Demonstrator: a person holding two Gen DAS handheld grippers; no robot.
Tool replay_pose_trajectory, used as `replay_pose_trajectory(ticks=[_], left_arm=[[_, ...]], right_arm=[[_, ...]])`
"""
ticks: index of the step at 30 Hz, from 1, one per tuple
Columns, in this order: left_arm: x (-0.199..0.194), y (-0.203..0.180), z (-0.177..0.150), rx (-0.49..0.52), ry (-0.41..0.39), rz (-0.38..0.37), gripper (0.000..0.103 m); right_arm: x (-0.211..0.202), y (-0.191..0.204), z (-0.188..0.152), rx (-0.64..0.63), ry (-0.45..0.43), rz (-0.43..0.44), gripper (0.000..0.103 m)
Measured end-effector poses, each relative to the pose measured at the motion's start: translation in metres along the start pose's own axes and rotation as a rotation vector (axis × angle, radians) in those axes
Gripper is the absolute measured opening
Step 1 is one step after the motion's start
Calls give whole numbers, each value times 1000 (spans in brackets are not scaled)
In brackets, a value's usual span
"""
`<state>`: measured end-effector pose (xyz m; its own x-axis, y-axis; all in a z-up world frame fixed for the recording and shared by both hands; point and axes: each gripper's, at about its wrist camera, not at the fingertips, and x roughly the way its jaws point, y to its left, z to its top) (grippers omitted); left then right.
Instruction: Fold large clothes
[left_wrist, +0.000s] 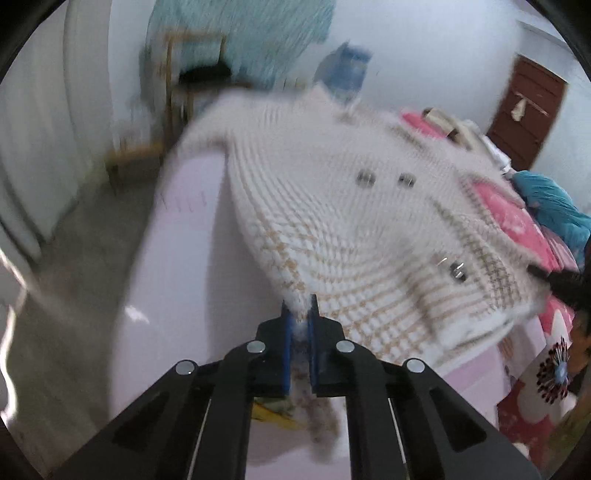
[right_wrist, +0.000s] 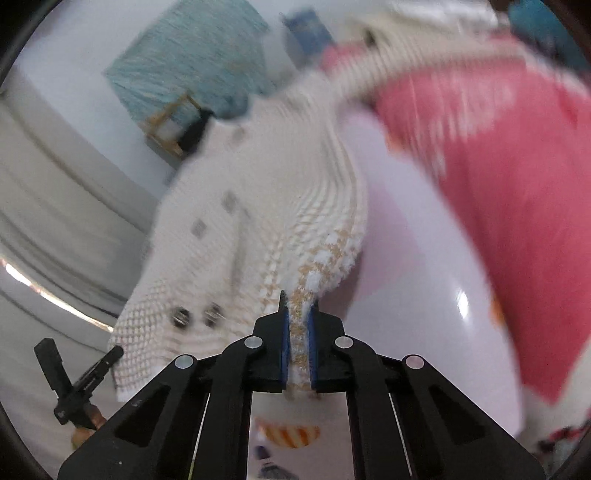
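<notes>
Your left gripper (left_wrist: 300, 308) is clenched on one hem corner of the jacket (left_wrist: 332, 206), and your right gripper (right_wrist: 298, 312) pinches the other. Holding both corners keeps the hem taut while the rest drapes toward twelve o'clock over the bed (left_wrist: 177, 266). The buttons (left_wrist: 365, 178) face up, so the front is showing.

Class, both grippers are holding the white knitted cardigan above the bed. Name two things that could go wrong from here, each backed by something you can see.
1. The left gripper pinches only a thin corner of the cardigan; the heavy knit might slip out.
2. The right gripper also grips just the hem edge, and both views are blurred by motion, so a fast swing could land the cardigan crooked on the bed.
</notes>
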<state>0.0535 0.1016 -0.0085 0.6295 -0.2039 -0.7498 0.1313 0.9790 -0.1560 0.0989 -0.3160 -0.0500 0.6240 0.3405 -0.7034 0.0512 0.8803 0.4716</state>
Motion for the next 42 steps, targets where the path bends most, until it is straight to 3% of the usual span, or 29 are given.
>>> replay_pose_trajectory(ticks=[5, 9, 12, 14, 15, 17, 19, 22, 24, 27, 31, 38, 42], left_arm=[[-55, 14, 15, 28, -87, -7, 6], [-87, 23, -6, 45, -74, -11, 6], [-80, 28, -29, 20, 12, -17, 7], [-58, 35, -52, -19, 116, -31, 8], [-46, 39, -60, -33, 160, -31, 9], [-24, 44, -71, -34, 223, -1, 12], [-22, 50, -70, -44, 245, -1, 14], [-43, 52, -61, -27, 187, 8, 22], [-51, 53, -53, -4, 140, 35, 26], [-51, 49, -33, -11, 91, 2, 26], [-23, 22, -4, 13, 76, -41, 26], [49, -12, 10, 62, 190, -53, 27], [64, -8, 5, 62, 245, -64, 28]], right_arm=[[-65, 40, 8, -110, -127, 46, 4], [-96, 40, -17, -124, -122, 49, 4], [-85, 20, -44, -65, -37, 13, 5], [-58, 0, -65, -21, 63, -47, 6], [-39, -7, -76, -23, 120, -121, 7], [-23, -15, -83, -45, 163, -239, 14], [-22, -14, -83, -87, 153, -322, 29], [-40, 1, -72, -156, 77, -375, 49], [-45, 16, -61, -217, 34, -413, 52], [-35, 36, -48, -257, 14, -347, 55], [11, 75, -31, -331, 26, -230, 64], [84, 131, -1, -403, 79, -120, 71], [117, 159, 13, -455, 88, -85, 71]])
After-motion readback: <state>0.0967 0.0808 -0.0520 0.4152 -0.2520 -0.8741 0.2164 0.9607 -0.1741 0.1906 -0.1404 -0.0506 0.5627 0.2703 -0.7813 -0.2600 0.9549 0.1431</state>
